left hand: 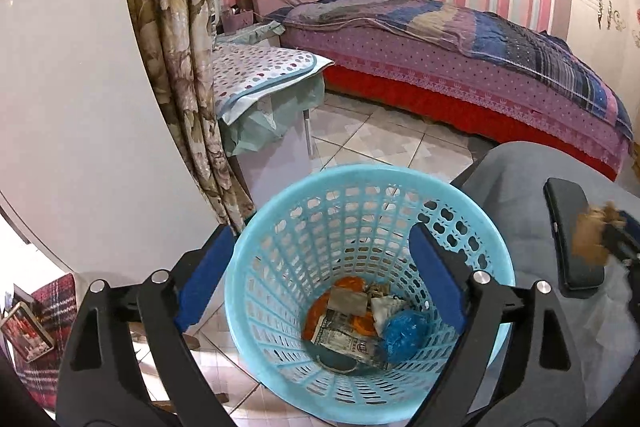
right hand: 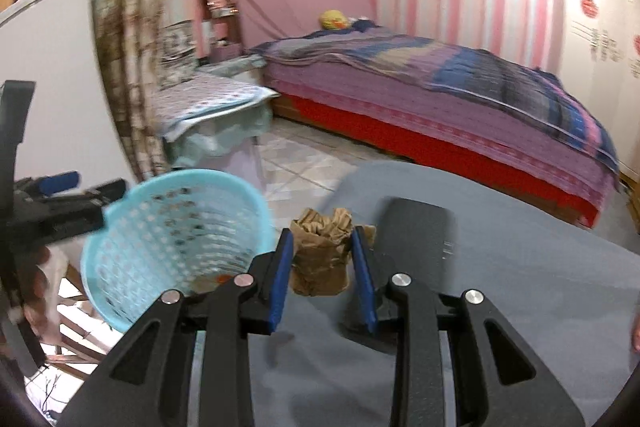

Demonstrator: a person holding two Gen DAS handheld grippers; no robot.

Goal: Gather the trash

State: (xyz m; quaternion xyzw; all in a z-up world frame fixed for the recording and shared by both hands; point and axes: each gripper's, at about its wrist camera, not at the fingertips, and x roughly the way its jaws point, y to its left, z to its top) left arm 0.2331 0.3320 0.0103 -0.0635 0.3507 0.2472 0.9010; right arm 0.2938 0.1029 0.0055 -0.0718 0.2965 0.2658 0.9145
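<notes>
Your right gripper [right hand: 322,259] clenches the crumpled brown paper [right hand: 320,255], light and soft, beside the basket [right hand: 120,267]. Keep squeezing its middle; your left gripper [left hand: 320,279] gapes empty over the basket.

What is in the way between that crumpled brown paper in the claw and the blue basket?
Nothing visible. The right claw grips the crumpled brown paper above the grey cloth, and the blue basket sits just to its left with its mouth open. The black flat case lies on the other side.
</notes>
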